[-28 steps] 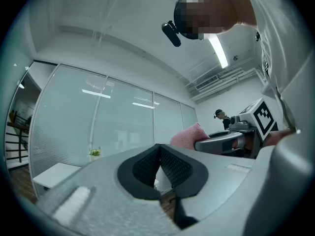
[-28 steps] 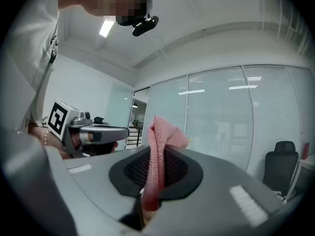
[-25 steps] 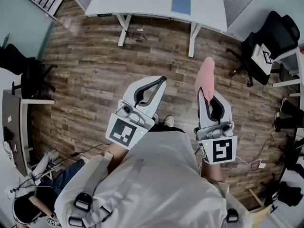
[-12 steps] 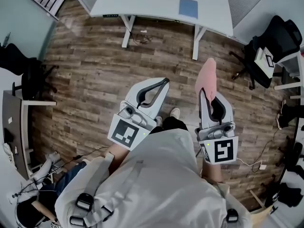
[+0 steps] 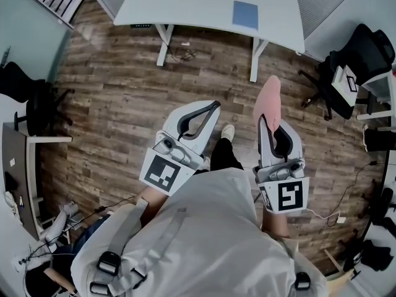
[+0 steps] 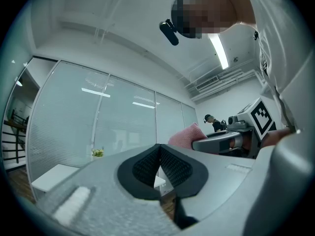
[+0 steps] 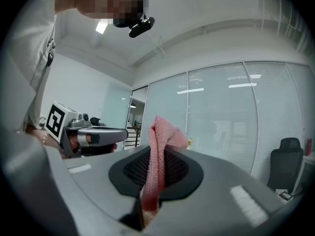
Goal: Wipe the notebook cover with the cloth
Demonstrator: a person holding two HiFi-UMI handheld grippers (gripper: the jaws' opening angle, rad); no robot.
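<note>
Head view: open floor (image 5: pixel 124 98) — right hand-held gripper (image 5: pixel 264 121) pinches cloth (image 5: pixel 269 96), left hand-held gripper (image 5: pixel 212 106) closed.

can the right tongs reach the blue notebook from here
Probably not: the right tongs, shut on a pink knitted cloth, are well short of the flat blue notebook, though nothing blocks them.

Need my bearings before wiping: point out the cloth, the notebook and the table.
cloth (image 5: pixel 270 98), head view, its pink upper fold.
notebook (image 5: pixel 245 14), head view, middle of its blue cover.
table (image 5: pixel 179 5), head view, bare white top left of the notebook.
</note>
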